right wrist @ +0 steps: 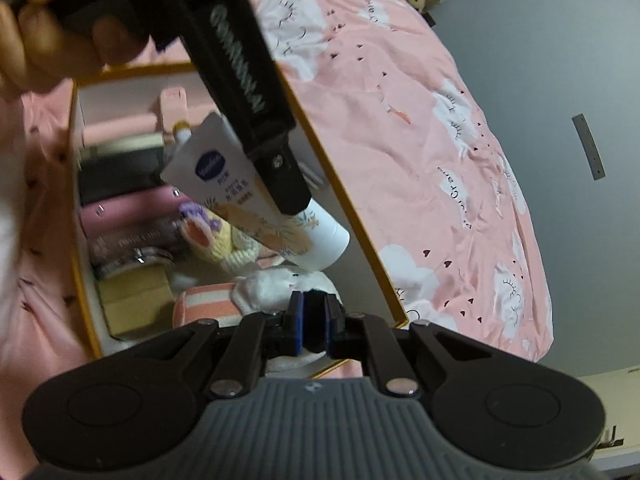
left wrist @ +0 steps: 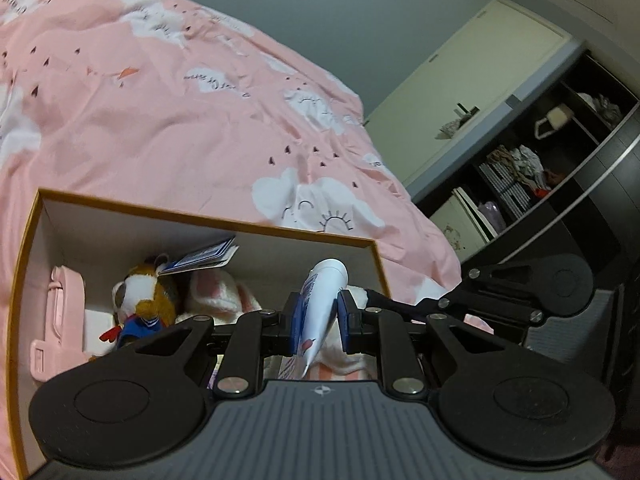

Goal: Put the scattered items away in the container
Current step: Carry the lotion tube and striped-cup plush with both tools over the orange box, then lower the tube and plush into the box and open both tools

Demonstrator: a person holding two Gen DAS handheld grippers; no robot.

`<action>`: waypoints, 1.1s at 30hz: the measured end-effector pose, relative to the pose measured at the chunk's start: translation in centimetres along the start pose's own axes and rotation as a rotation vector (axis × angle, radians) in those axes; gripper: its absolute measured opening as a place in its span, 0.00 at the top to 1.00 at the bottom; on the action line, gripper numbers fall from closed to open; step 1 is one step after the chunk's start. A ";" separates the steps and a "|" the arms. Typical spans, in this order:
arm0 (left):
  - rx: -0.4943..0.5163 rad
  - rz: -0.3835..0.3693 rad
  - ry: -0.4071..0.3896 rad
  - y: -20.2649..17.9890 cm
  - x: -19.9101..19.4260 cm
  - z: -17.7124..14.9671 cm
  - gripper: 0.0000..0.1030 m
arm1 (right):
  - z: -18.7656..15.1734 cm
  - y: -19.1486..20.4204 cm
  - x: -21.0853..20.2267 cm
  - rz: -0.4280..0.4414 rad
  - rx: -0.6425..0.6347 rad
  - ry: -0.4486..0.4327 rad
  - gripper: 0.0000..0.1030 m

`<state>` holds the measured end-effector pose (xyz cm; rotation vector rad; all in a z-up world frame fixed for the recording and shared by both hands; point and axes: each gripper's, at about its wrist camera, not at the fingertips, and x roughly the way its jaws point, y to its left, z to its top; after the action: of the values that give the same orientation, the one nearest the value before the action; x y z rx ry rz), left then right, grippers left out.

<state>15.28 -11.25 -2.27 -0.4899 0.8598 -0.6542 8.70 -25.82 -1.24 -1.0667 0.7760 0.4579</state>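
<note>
My left gripper (left wrist: 320,320) is shut on a white tube (left wrist: 325,280) with blue print, held tilted over the open orange-rimmed box (left wrist: 200,218). In the right wrist view the same tube (right wrist: 216,172) hangs above the box (right wrist: 352,232), with one left finger (right wrist: 280,176) across it. My right gripper (right wrist: 315,320) is shut on a small black soft thing (right wrist: 316,338) just over the box's near corner. That black thing (left wrist: 394,304) also shows beside the tube in the left wrist view. The box holds a plush dog (left wrist: 140,300), a crochet bunny (right wrist: 212,236), pink cases (right wrist: 128,204) and a fluffy white toy (right wrist: 272,284).
The box lies on a bed with a pink cloud-print cover (left wrist: 160,120). A person's hand (right wrist: 48,40) grips the left gripper's handle. Beyond the bed's edge stand dark open shelves (left wrist: 540,168) with clothes and a pale cabinet door (left wrist: 480,80).
</note>
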 end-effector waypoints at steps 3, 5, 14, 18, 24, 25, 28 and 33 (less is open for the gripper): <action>-0.014 0.013 0.000 0.3 0.2 0.2 0.80 | -0.3 0.0 1.4 0.003 0.004 -0.003 0.90; -0.017 0.021 -0.001 0.5 0.2 0.3 0.79 | -0.5 0.1 2.3 0.015 0.009 -0.014 0.90; -0.030 0.029 0.013 0.6 0.5 0.3 0.79 | -1.0 1.6 4.8 0.051 -0.018 -0.035 0.89; -0.027 0.025 0.026 0.3 0.6 0.1 0.79 | -1.1 1.2 4.3 0.034 0.042 -0.034 0.79; -0.039 -0.017 0.046 -0.4 0.6 -0.5 0.79 | -2.0 0.4 -0.8 -0.076 0.182 -0.091 0.60; -0.036 -0.028 0.050 -0.7 0.7 -0.6 0.79 | -2.4 0.4 -1.7 -0.087 0.218 -0.098 0.60; -0.024 -0.057 0.068 -1.7 1.0 -1.2 0.79 | -3.6 1.0 -4.2 -0.102 0.329 -0.120 0.60; -0.013 -0.053 0.105 -3.2 2.3 -2.5 0.79 | -4.8 4.2 -6.2 -0.141 0.430 -0.112 0.60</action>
<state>13.29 -15.43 -2.85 -0.4950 0.9533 -0.7282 0.24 -28.17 -0.35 -0.6819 0.6569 0.2132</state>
